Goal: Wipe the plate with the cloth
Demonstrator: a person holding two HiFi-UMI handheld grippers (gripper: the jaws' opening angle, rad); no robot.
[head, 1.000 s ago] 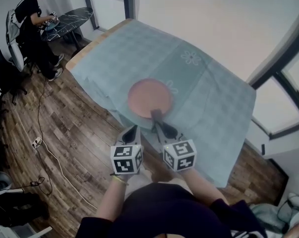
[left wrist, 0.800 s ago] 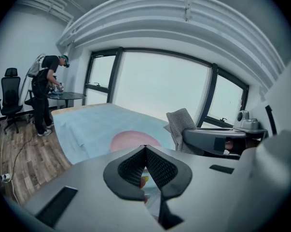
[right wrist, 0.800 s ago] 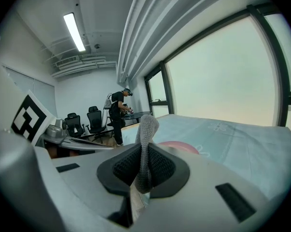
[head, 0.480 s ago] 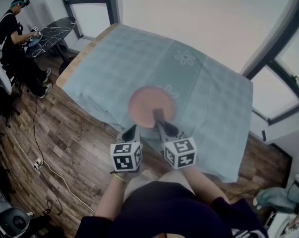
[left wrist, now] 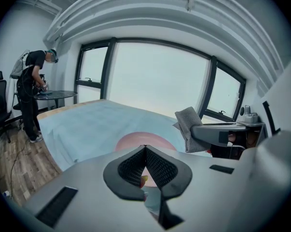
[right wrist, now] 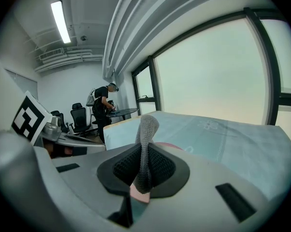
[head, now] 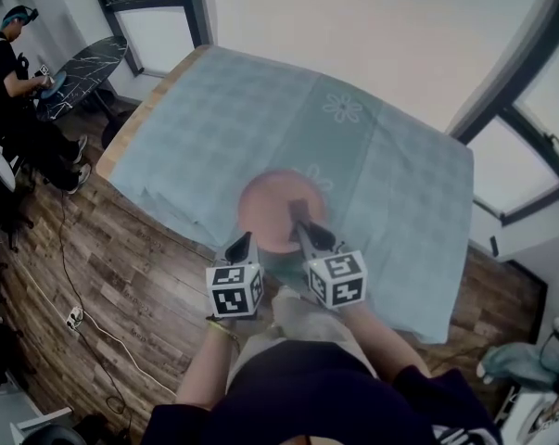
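A round pink plate (head: pixel 272 204) lies on the pale blue checked tablecloth (head: pixel 205 128), near the table's front edge. My right gripper (head: pixel 300 222) is shut on a grey cloth (head: pixel 296 209), which reaches over the plate's near part. In the right gripper view the cloth (right wrist: pixel 145 144) stands upright, pinched between the jaws. My left gripper (head: pixel 242 241) is shut with nothing in it, at the plate's near left rim. In the left gripper view its jaws meet in front of the plate (left wrist: pixel 140 139), and the cloth (left wrist: pixel 189 127) hangs at the right.
The table's front edge (head: pixel 158 213) drops to a wooden floor (head: pixel 84 286) with a loose cable. A person (head: pixel 10 58) stands at a dark round table (head: pixel 80 63) far left, beside office chairs. Windows (head: pixel 529 128) run along the back and right.
Both grippers have moved forward a little, so the cloth end lies further over the plate. The view has shifted slightly and the jaws stay as they were.
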